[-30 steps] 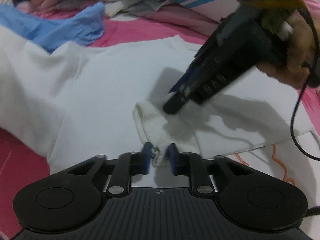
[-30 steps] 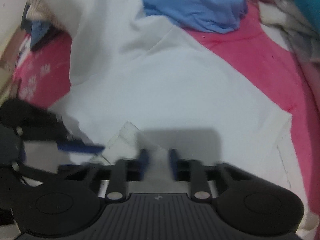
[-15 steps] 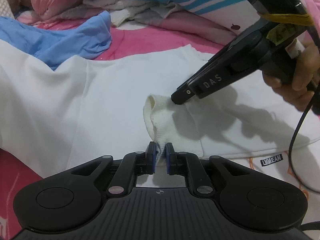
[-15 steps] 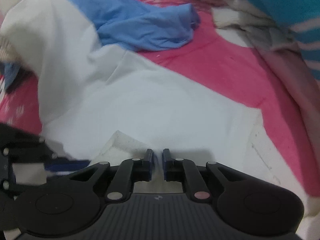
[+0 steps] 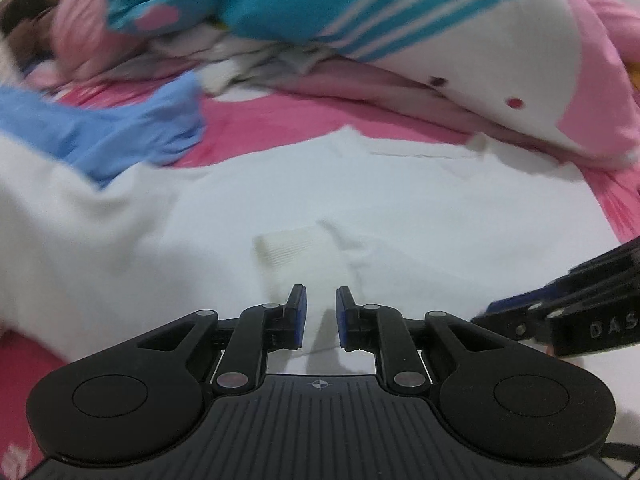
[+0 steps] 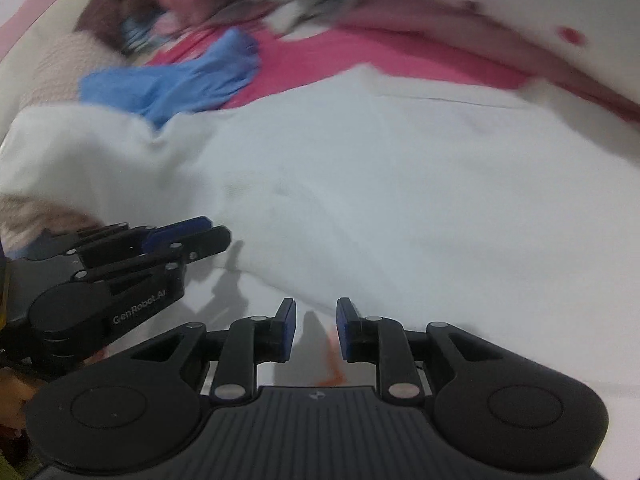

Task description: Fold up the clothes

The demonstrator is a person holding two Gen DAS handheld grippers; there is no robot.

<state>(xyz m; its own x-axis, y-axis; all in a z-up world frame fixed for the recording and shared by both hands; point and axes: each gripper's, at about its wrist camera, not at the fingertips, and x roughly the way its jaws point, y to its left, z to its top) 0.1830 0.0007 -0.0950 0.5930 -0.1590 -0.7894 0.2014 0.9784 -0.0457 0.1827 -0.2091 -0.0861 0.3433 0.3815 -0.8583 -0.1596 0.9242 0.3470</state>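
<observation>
The white garment (image 5: 420,208) lies spread flat on the pink bed sheet (image 5: 280,120), and its ribbed cuff (image 5: 296,248) is folded onto the body of the cloth, just in front of the left hand-held gripper (image 5: 319,304). The jaws of this gripper are opening; a small gap shows between the blue pads (image 5: 299,312) and they press on nothing, though the white cloth lies under them. The right hand-held gripper (image 6: 316,324) is also opening, with only cloth and an orange print (image 6: 332,364) below the gap. This print is mostly hidden by the gripper body, so I cannot read it. In the left wrist view the right gripper is cut off at the right edge. Both pictures are blurred, mostly at the top: a blue garment (image 6: 180,80) and a pile of teal, pink and white clothes (image 5: 320,12) lie behind, but the single pieces are hard to tell apart.
</observation>
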